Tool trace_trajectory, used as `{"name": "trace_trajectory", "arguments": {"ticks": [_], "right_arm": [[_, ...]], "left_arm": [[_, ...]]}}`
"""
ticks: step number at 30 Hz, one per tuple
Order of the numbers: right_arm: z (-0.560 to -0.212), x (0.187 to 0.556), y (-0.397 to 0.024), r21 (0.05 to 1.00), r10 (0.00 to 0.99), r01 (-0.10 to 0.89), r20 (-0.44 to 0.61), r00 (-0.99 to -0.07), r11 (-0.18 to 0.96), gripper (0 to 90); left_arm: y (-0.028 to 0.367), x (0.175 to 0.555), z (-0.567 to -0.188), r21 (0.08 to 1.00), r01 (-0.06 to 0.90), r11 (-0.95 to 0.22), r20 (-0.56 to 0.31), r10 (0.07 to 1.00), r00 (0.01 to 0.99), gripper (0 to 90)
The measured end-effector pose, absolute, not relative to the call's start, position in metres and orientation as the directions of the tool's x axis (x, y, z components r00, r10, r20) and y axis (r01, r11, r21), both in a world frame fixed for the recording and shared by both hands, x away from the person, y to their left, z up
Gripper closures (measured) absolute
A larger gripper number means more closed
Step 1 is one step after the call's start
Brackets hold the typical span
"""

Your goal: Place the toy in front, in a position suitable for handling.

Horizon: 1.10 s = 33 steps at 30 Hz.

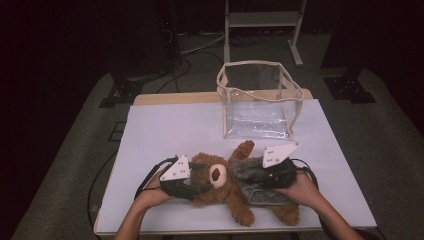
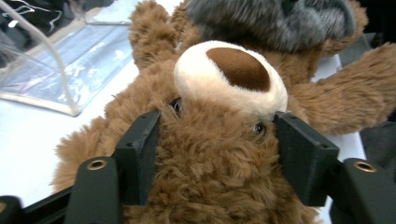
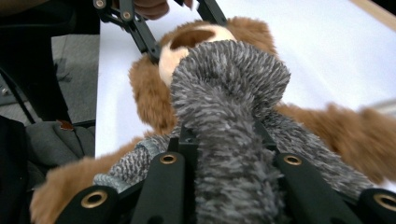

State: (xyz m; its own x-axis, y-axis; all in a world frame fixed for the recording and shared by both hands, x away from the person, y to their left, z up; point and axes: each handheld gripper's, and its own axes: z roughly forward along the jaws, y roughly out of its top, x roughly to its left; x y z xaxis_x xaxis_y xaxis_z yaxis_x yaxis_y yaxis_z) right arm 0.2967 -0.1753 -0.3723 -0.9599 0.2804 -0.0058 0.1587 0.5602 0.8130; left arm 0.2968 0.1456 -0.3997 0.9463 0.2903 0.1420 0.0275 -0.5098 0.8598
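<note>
Lying on its back near the front edge of the bench [image 1: 165, 125], the teddy bear [image 1: 225, 187] has its head toward your left and its legs toward your right. Your left gripper [image 1: 192, 187] has the head between its fingers [image 2: 137, 156]: one pad sits against the fur beside each eye, with the cream muzzle just beyond the tips. The fur bulges between the pads, so the fingers are part closed and pressing on the head. Your right gripper [image 1: 260, 175] reaches in from the right over the bear's body and has its fingers [image 3: 184, 140] closed on a bunched fold of the grey knitted garment [image 1: 257, 182]. The fold rises up thick between the two pads and flares out past them toward the bear's head. The rest of the garment lies across the bear's chest and belly. One brown arm points away from you toward the clear bag [image 1: 257, 102], which stands open on the far side of the bench, well apart from both grippers.
</note>
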Motion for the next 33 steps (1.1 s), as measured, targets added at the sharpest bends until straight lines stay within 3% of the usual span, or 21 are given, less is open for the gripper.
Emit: {"name": "trace_trajectory", "arguments": {"ticks": [3,7,10,16,21,33], "right_arm": [[-0.372,0.294,-0.197,0.822,0.319,0.192,0.013,-0.948,0.536,72.7],[-0.369,0.294,-0.212,0.818,0.351,0.232,0.039,-0.935,0.527,72.5],[-0.362,0.294,-0.206,0.817,0.349,0.234,0.043,-0.936,0.527,72.4],[-0.357,0.29,-0.164,0.802,0.247,0.154,0.008,-0.969,0.577,72.4],[-0.374,0.284,-0.139,0.765,0.185,0.107,-0.016,-0.983,0.635,72.4],[-0.386,0.26,-0.178,0.756,0.208,0.118,-0.025,-0.978,0.644,72.7]], "left_arm": [[0.147,0.299,-0.393,0.859,0.023,-0.511,0.146,0.288,0.946,32.1],[0.143,0.307,-0.396,0.853,0.049,-0.519,0.112,0.275,0.955,41.4],[0.144,0.311,-0.397,0.859,0.065,-0.507,0.09,0.275,0.957,42.8],[0.144,0.313,-0.397,0.863,0.079,-0.5,0.077,0.283,0.956,42.9],[0.144,0.313,-0.396,0.862,0.093,-0.498,0.071,0.302,0.951,42.8],[0.146,0.314,-0.397,0.87,0.124,-0.477,0.041,0.322,0.946,42.2]]}}
